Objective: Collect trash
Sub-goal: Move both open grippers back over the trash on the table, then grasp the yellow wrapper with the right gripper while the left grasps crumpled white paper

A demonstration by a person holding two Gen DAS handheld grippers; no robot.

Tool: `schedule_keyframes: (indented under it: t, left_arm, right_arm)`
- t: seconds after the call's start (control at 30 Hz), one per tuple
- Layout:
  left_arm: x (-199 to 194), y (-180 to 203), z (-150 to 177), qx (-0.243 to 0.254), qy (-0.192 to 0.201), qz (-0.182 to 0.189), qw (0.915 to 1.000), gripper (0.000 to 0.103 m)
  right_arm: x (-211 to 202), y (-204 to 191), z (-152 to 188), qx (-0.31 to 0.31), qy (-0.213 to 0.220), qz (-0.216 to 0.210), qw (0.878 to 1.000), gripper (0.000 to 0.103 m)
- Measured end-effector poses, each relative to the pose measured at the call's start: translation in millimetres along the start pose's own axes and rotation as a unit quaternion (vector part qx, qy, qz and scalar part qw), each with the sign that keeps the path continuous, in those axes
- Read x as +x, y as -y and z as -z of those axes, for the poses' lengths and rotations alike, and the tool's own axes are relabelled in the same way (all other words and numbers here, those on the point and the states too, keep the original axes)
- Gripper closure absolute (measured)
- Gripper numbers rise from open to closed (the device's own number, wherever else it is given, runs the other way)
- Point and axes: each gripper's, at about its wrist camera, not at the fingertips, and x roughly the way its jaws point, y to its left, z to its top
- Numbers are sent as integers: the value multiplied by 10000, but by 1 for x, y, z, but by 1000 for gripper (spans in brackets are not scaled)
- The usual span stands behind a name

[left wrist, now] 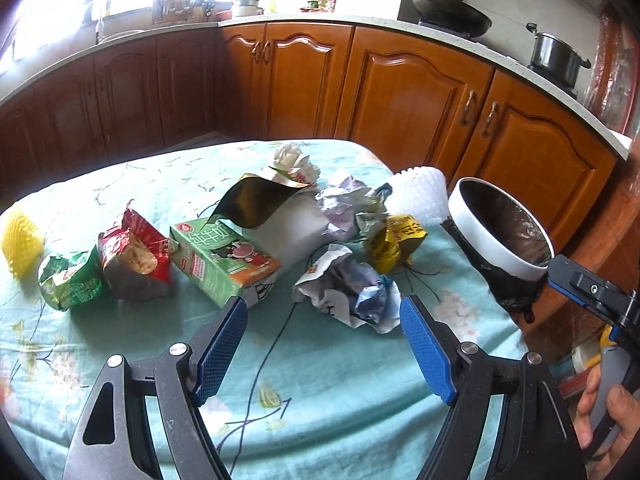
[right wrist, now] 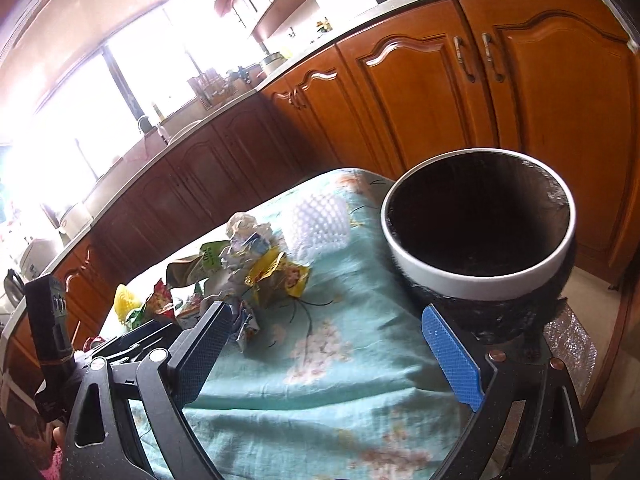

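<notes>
Trash lies in a heap on the teal flowered tablecloth (left wrist: 340,380): a crumpled paper ball (left wrist: 352,288), a green milk carton (left wrist: 224,264), a red snack bag (left wrist: 134,252), a green wrapper (left wrist: 70,282), a yellow wrapper (left wrist: 394,242), a yellow foam net (left wrist: 20,236) and a white foam net (left wrist: 420,192). My left gripper (left wrist: 322,314) is open, just short of the paper ball. A white-rimmed bin with a black liner (right wrist: 476,280) stands at the table's right edge. My right gripper (right wrist: 332,332) is open beside it, its right finger below the bin.
Wooden kitchen cabinets (left wrist: 400,88) run behind the table, under a counter with a wok (left wrist: 452,12) and a pot (left wrist: 556,56). The table's right edge drops to the floor (right wrist: 600,320). The right gripper's body (left wrist: 596,296) shows in the left wrist view, right of the bin.
</notes>
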Motion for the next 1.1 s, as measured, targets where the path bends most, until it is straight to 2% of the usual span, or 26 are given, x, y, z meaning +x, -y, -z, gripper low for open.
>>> schedule_keyframes:
  t: [0.17,0.2,0.27,0.33,0.43,0.47,0.67,0.77,0.8,0.83,0.93,1.1]
  left_arm:
    - [10,-3,-8,18,-84,-92,9999,27]
    - [14,-3,-9,44,-107,-113,9999,30]
    - [23,-3,-12,88,-197,-147,9997,38]
    - [35,-5,-16,108,-299,-154,9994,47]
    - [49,-4,-21,175,-435,-118,9988,56]
    - [53,-4,-23,205,-460,-116,9987,56]
    - [73,-5,-28,259,-663,69,9974,77]
    - [75,-5,-28,304,-640,116,9974,84]
    - [75,-5,-28,319,-644,147,9973,92]
    - [75,-6,-27,313,-651,197,9972,92]
    - [72,-9,-26,287,-637,256,9972,95]
    - [56,-8,-18,301,-572,345,9973,97]
  right_arm:
    - [23,-12,-4,-196,-170,-122,9996,7]
    - [28,-14,-3,-249,-202,-136,9994,8]
    - [39,-18,-5,-364,-296,-154,9988,15]
    - [52,-22,-7,-487,-423,-138,9978,27]
    - [74,-25,-10,-629,-610,-70,9961,38]
    - [79,-26,-10,-665,-660,-59,9956,39]
    - [110,-35,-17,-948,-841,16,9919,56]
    - [117,-38,-18,-1013,-887,83,9909,82]
    - [117,-38,-18,-1014,-887,93,9908,93]
    - [116,-38,-17,-1010,-870,84,9910,97]
    - [108,-39,-15,-1015,-791,48,9917,103]
    - [86,-35,-12,-977,-661,30,9930,103]
